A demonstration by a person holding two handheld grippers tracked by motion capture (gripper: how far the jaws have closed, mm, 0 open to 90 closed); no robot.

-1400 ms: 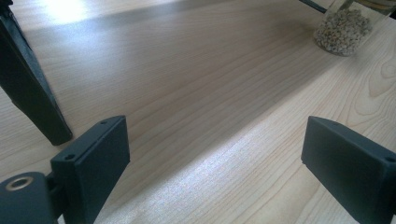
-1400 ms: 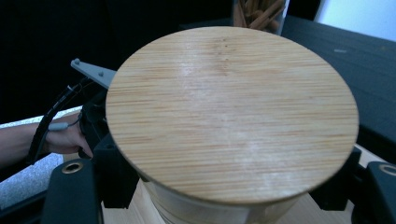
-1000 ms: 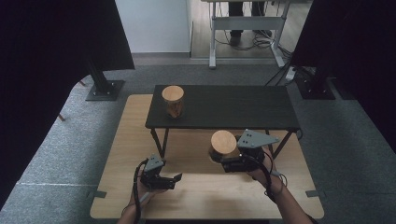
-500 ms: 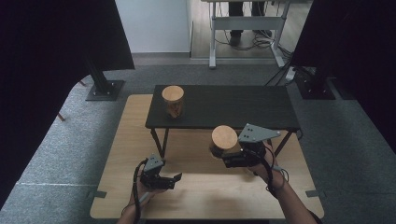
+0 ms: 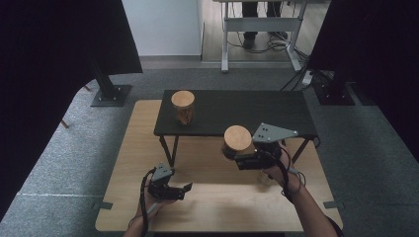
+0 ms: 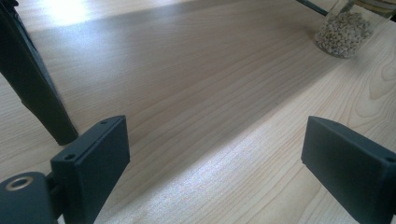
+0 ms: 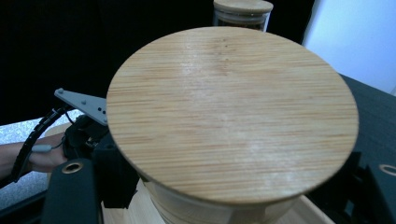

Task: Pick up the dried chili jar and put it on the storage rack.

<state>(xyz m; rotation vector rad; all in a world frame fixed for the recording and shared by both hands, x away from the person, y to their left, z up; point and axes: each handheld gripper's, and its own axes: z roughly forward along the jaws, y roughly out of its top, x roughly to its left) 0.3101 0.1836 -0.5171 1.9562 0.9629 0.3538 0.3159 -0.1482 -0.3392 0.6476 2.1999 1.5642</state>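
While raised above the desk [image 5: 217,207] near the shelf [image 5: 237,111] front edge, right gripper [image 5: 237,159] jaws clamp jar [image 5: 237,142]; left gripper [image 5: 182,190] low, level, jaws spread empty.

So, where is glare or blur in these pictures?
Left gripper view: bright glare on the table at top left, and the far jar looks soft. Right gripper view: the lid is sharp, the window behind is overexposed. High view: dark curtains at both sides, even light on the table.
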